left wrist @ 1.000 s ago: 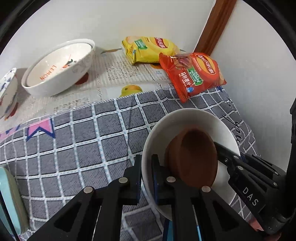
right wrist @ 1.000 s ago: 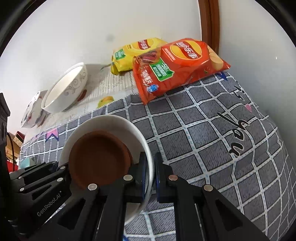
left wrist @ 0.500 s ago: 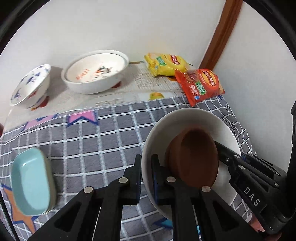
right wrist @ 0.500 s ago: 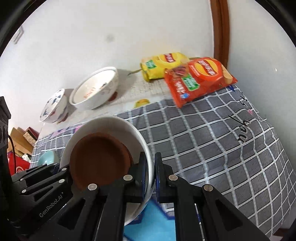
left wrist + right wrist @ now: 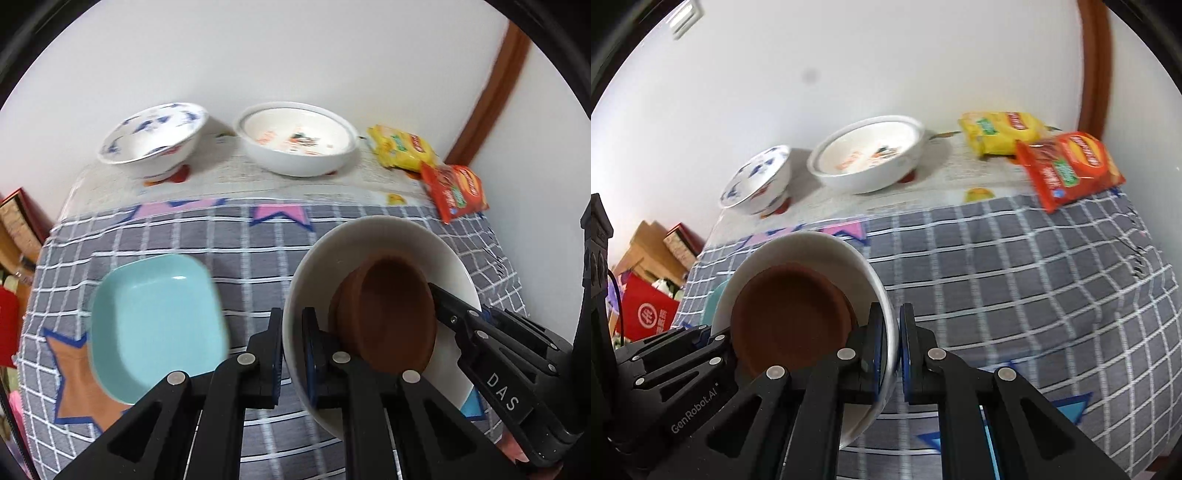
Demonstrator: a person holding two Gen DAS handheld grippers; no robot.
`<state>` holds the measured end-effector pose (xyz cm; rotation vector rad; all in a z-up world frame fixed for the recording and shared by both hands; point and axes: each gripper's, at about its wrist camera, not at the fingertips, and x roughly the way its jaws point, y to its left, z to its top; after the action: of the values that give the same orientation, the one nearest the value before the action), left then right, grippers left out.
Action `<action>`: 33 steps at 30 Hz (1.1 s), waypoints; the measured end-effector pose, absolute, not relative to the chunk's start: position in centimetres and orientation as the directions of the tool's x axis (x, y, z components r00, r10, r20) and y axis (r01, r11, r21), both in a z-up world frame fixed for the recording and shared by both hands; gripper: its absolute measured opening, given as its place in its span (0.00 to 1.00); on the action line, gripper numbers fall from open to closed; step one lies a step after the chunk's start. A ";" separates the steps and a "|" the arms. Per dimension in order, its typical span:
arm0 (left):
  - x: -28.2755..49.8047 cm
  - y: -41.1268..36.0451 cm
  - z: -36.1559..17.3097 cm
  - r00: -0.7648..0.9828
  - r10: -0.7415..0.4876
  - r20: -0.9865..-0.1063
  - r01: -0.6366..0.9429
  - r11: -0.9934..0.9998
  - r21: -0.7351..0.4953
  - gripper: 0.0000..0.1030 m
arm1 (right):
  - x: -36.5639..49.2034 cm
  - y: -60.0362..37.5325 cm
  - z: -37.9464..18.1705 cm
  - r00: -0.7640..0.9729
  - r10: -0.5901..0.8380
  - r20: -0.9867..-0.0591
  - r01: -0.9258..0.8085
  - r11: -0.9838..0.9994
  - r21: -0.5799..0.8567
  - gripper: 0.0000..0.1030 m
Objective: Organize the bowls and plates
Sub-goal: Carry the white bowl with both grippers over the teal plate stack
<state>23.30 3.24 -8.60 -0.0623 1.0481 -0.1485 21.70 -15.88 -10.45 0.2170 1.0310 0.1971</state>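
Note:
Both grippers are shut on the rim of a white bowl (image 5: 373,236) that holds a brown dish (image 5: 391,314). My left gripper (image 5: 293,343) clamps its left rim. My right gripper (image 5: 899,343) clamps its right rim; the bowl (image 5: 812,243) and brown dish (image 5: 790,317) also show there. The bowl hangs above the grey checked tablecloth (image 5: 236,236). A light blue rectangular dish (image 5: 155,325) lies on the cloth to the left of the bowl. A blue-patterned bowl (image 5: 155,136) and a white lemon-print bowl (image 5: 299,140) stand at the back by the wall.
A yellow snack bag (image 5: 402,151) and a red chip bag (image 5: 456,190) lie at the back right corner near a brown door frame (image 5: 491,88). Boxes and a red bag (image 5: 646,314) sit on the floor left of the table. The white wall is close behind.
Both grippers have pulled back and up with the white bowl. The view has widened: the blue dish and both back bowls now show fully, and the snack bags look farther away.

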 end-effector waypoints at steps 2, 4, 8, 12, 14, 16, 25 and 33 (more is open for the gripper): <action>23.1 5.0 -8.7 0.495 -0.139 -0.858 0.068 0.990 -0.122 0.10 | 22.0 -14.1 -10.4 0.493 0.280 -0.824 -0.083 0.958 0.275 0.08; 23.0 6.5 -8.8 0.498 -0.124 -0.858 0.044 0.992 -0.118 0.10 | 22.3 -12.3 -10.4 0.489 0.295 -0.821 -0.108 0.954 0.278 0.08; 22.8 9.7 -9.1 0.503 -0.096 -0.859 -0.005 0.993 -0.114 0.10 | 23.0 -9.0 -10.6 0.473 0.323 -0.820 -0.153 0.946 0.284 0.08; 22.7 12.6 -9.3 0.505 -0.072 -0.860 -0.048 0.993 -0.111 0.09 | 23.5 -6.2 -10.9 0.458 0.346 -0.819 -0.188 0.938 0.291 0.08; 22.9 14.0 -9.7 0.501 -0.066 -0.863 -0.069 0.991 -0.116 0.09 | 23.8 -4.7 -11.2 0.447 0.355 -0.821 -0.203 0.934 0.294 0.08; 23.2 15.0 -10.2 0.495 -0.061 -0.867 -0.085 0.989 -0.117 0.09 | 24.1 -3.5 -11.6 0.437 0.361 -0.824 -0.213 0.931 0.295 0.08; 24.2 17.8 -12.3 0.474 -0.056 -0.879 -0.123 0.984 -0.129 0.09 | 25.5 -0.1 -13.4 0.396 0.367 -0.842 -0.248 0.925 0.287 0.08; 25.0 18.8 -14.0 0.451 -0.058 -0.891 -0.135 0.982 -0.132 0.09 | 26.4 1.1 -15.0 0.365 0.367 -0.856 -0.253 0.924 0.288 0.08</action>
<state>25.01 18.78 -14.03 -0.1947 1.1037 0.0483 26.38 1.10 -15.04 0.1138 1.1295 0.3998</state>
